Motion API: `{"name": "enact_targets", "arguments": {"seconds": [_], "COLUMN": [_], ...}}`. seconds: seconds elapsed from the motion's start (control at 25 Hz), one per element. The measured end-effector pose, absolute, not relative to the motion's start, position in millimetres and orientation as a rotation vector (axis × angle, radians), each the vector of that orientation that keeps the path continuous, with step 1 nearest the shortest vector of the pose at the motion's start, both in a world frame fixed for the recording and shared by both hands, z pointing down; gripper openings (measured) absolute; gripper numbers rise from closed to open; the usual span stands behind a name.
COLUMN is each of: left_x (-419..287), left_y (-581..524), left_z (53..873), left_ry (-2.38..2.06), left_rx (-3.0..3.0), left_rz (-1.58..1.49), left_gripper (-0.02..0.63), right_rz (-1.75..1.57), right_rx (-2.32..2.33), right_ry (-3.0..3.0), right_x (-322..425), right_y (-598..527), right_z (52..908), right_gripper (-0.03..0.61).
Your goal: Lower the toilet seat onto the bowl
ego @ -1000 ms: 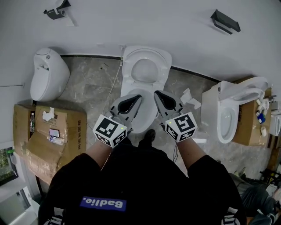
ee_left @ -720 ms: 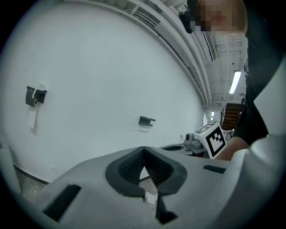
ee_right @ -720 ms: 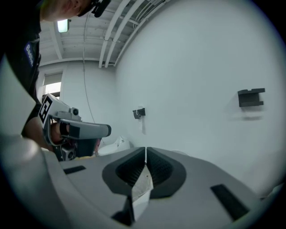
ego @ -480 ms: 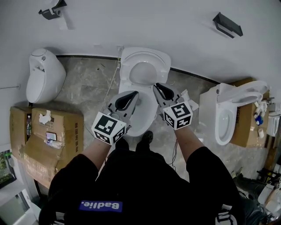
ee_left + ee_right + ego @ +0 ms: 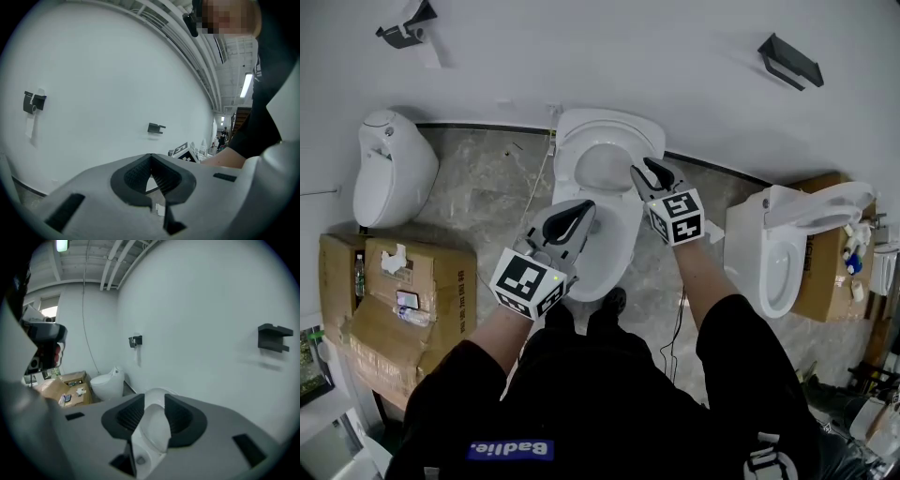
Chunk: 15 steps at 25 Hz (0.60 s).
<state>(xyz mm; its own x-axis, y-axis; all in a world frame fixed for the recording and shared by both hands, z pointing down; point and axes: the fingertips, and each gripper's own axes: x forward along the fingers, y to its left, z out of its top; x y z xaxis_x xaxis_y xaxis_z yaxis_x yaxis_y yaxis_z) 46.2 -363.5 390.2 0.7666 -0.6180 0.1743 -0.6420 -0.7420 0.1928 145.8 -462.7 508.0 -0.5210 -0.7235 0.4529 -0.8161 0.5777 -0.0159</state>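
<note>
A white wall (image 5: 600,56) meets a grey marbled floor (image 5: 487,187). The toilet seat (image 5: 609,127) stands raised against that wall, behind its bowl (image 5: 614,248). Left of the bowl are a second toilet (image 5: 389,169) and a cardboard box (image 5: 394,291). To the bowl's right is a third toilet (image 5: 787,244). The right gripper (image 5: 649,169) is at the seat's right edge. Its jaws have just been opening and stand apart, pinching nothing. The left gripper (image 5: 586,208) hovers over the bowl, jaws pressed together, empty.

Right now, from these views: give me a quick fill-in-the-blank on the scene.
1. The middle toilet's seat is ____, not down on the bowl.
2. The left gripper's jaws are ____, with nothing between them.
3. The brown box on the person's left is made of ____.
Missing words: raised; shut; cardboard.
</note>
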Motion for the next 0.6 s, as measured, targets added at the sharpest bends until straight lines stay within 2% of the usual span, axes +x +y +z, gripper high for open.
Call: {"name": "enact_targets", "arguments": {"seconds": [0.04,0.6], "left_x": [44.8,25.7], "left_y": [-363.7,-373.0], "left_z": [390.4,411.2], "left_ry": [-0.987,-1.031], "left_rx": [2.721,2.696], "left_rz": [0.143,0.208], "left_gripper": [0.011,0.011], "right_rz": [0.32,0.168], "right_rx": [1.236,1.102], "right_ry": [-2.396,-2.151], "right_x": [147.7,165.1], "right_y": [-469.8,-548.2], "right_z": [515.1,597.5], "right_gripper": [0.118,0.12]}}
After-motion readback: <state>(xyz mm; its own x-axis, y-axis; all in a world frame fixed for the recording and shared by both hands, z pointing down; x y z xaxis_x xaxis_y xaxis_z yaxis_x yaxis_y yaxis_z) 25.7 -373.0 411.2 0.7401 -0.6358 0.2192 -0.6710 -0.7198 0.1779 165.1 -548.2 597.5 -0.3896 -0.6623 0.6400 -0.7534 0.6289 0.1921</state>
